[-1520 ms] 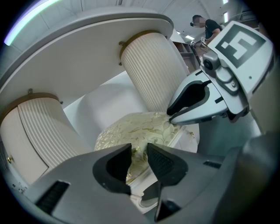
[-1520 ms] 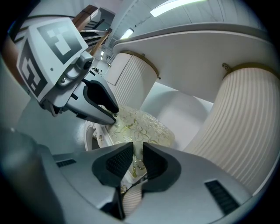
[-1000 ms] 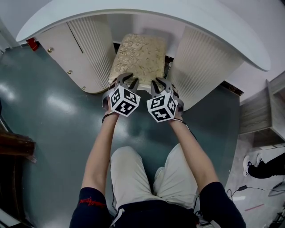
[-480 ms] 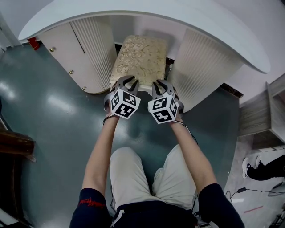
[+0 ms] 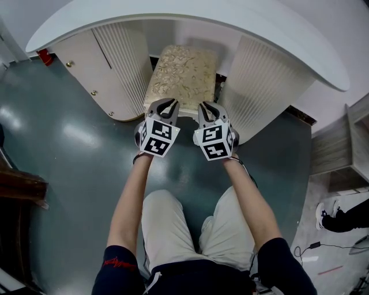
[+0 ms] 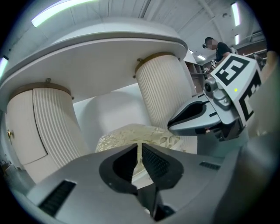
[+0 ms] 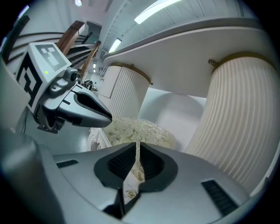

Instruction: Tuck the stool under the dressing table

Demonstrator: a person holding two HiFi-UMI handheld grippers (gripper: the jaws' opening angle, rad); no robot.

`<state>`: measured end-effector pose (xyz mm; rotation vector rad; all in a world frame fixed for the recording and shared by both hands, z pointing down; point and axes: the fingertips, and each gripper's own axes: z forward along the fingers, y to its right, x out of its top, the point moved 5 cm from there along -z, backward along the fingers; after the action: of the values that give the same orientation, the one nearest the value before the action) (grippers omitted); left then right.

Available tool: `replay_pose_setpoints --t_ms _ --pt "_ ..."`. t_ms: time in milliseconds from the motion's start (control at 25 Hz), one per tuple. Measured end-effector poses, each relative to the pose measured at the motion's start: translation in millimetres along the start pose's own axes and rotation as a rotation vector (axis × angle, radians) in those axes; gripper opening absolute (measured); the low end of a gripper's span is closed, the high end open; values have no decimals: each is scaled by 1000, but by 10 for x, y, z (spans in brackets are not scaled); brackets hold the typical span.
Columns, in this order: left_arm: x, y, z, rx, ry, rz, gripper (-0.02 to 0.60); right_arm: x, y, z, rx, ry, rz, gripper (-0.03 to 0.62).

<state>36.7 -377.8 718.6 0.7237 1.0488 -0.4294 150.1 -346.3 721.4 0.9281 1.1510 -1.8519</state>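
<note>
Dark glossy floor point(image 5: 69, 150) is lying nearest. Left gripper point(image 5: 166, 105) and right gripper point(image 5: 210, 108) are hovering by the stool point(image 5: 184, 69), jaws just closing to empty slits, likely releasing after pushing. Stool is sitting inside the dressing table point(image 5: 277, 34) kneehole, seemingly tucked.

Bright overhead strip lights point(image 6: 61, 12); glare patches on floor point(image 5: 75, 135); fisheye views, dark corners.

Upright cream floral-cushioned stool point(image 5: 184, 72) partway under white dressing table point(image 5: 288, 34), between its fluted pedestals point(image 5: 262, 86).
</note>
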Motion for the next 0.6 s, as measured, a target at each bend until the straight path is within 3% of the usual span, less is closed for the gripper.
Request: replay_pose_setpoints --t_ms 160,600 --pt "45 13 -122 -10 39 -23 29 41 2 -55 11 25 45 37" --pt "445 -31 -414 -43 198 -198 15 264 30 -306 71 95 167 17"
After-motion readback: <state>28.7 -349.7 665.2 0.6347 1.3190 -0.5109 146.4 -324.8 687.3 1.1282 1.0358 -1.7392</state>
